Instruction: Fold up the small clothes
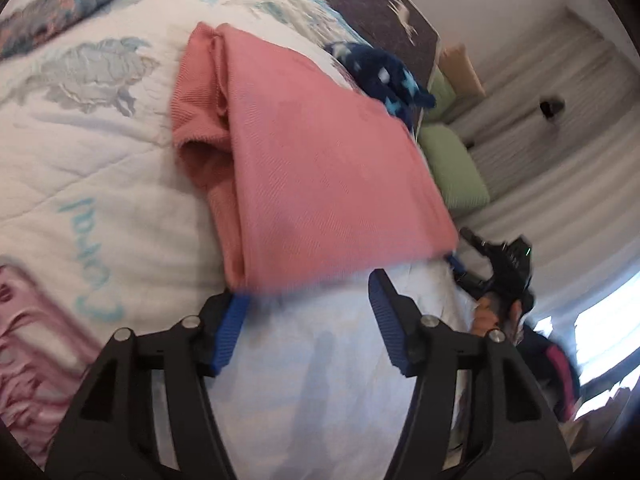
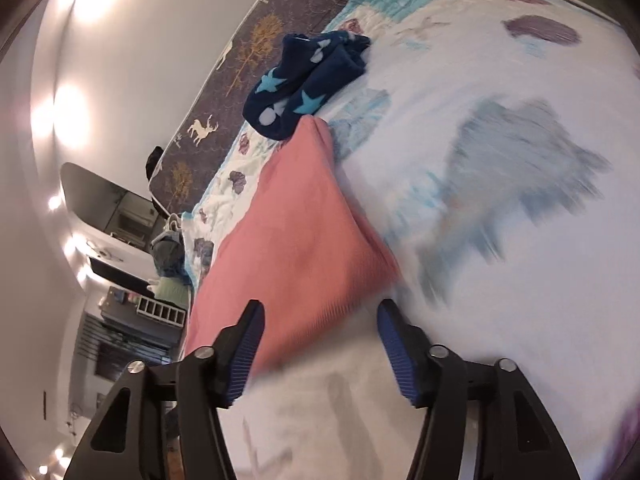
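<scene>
A salmon-pink garment (image 1: 312, 168) lies folded over on the white quilt (image 1: 100, 152), a sleeve tucked under its left side. My left gripper (image 1: 308, 304) is open just below the garment's near edge, its left fingertip touching the hem. My right gripper (image 2: 320, 332) is open at the garment's (image 2: 296, 240) near corner, with the cloth reaching between the blue pads. The right gripper also shows in the left wrist view (image 1: 500, 268), at the garment's right corner.
Dark blue star-patterned socks (image 2: 308, 84) lie past the garment near the bed edge. A pink garment (image 1: 28, 340) lies at the left. A dark deer-print blanket (image 2: 240, 60) runs along the edge. Green cushions (image 1: 452, 168) lie on the floor beyond.
</scene>
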### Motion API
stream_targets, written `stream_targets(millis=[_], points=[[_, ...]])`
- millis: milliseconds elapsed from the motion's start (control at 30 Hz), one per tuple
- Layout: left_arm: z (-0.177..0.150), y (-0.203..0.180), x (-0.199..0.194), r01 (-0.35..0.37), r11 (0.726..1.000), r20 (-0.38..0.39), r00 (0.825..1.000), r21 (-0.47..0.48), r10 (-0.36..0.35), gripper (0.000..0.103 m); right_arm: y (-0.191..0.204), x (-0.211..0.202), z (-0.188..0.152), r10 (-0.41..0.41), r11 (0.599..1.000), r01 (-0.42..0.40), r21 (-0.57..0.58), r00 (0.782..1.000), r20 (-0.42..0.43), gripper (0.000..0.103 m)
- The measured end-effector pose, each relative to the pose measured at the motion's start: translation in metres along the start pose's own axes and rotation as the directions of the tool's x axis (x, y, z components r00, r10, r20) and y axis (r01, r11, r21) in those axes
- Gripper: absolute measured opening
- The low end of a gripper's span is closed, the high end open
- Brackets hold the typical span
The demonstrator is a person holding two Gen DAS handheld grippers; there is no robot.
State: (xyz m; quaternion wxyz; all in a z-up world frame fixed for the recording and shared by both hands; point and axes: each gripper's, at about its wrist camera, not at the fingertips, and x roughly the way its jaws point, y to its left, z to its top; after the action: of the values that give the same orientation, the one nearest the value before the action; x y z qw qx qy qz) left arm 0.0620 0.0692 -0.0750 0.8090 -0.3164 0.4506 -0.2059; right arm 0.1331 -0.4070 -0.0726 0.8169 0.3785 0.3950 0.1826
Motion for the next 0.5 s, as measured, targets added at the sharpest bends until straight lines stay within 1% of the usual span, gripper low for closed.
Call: stream_targets(millis=[33,67,100,133,167,200,233,267,333,400,467,500], points=[[0.005,0.003,0.003,0.018,0.999,0.017,1.000,-0.034,-0.018,0.061,0.001,0.005,0.005,0.004,1.000,-0.004,0.004,1.000,0.007,0.068],[0.010,0.007,0.005,0.032,0.997,0.035,0.999,-0.064,-0.030,0.057,0.002,0.011,0.010,0.003,1.000,-0.003,0.010,1.000,0.015,0.069],[0.013,0.008,0.007,0.036,0.996,0.043,0.999,-0.076,-0.033,0.051,0.004,0.018,0.016,-0.013,1.000,0.012,0.020,1.000,0.022,0.068],[0.017,0.012,0.011,0.031,0.995,0.050,0.998,-0.094,-0.026,0.022,0.005,0.023,0.019,-0.031,0.999,0.030,0.024,0.999,0.025,0.066],[0.020,0.016,0.015,0.025,0.993,0.038,0.999,-0.112,-0.021,0.005,0.007,0.027,0.023,-0.072,0.997,0.072,0.015,0.997,0.031,0.034],[0.022,0.022,0.020,0.035,0.988,0.023,0.999,-0.153,-0.032,0.005,0.007,0.031,0.025,-0.095,0.995,0.094,0.009,0.996,0.006,0.007],[0.023,0.025,0.020,0.050,0.983,0.026,0.999,-0.175,-0.047,0.005,0.007,0.030,0.024,-0.095,0.995,0.094,0.021,0.995,0.006,0.007],[0.023,0.024,0.018,0.059,0.983,0.031,0.998,-0.171,-0.055,0.005,0.010,0.025,0.022,-0.087,0.996,0.086,0.018,0.996,0.020,0.007],[0.021,0.015,0.004,0.051,0.992,0.043,0.998,-0.114,-0.046,0.005,0.026,0.004,0.015,-0.073,0.996,0.075,-0.038,0.996,0.055,0.006],[0.017,0.009,-0.008,0.051,0.995,0.025,0.998,-0.084,-0.049,0.005,0.046,-0.023,0.001,-0.059,0.993,0.066,-0.097,0.996,0.070,0.006],[0.009,0.001,-0.021,0.054,0.998,-0.008,0.998,-0.044,-0.055,0.005,0.060,-0.045,-0.013,-0.088,0.983,0.101,-0.152,0.992,0.092,0.006],[0.005,0.000,-0.025,0.052,0.998,-0.022,0.998,-0.027,-0.053,0.005,0.064,-0.055,-0.023,-0.113,0.975,0.128,-0.180,0.990,0.089,0.006]])
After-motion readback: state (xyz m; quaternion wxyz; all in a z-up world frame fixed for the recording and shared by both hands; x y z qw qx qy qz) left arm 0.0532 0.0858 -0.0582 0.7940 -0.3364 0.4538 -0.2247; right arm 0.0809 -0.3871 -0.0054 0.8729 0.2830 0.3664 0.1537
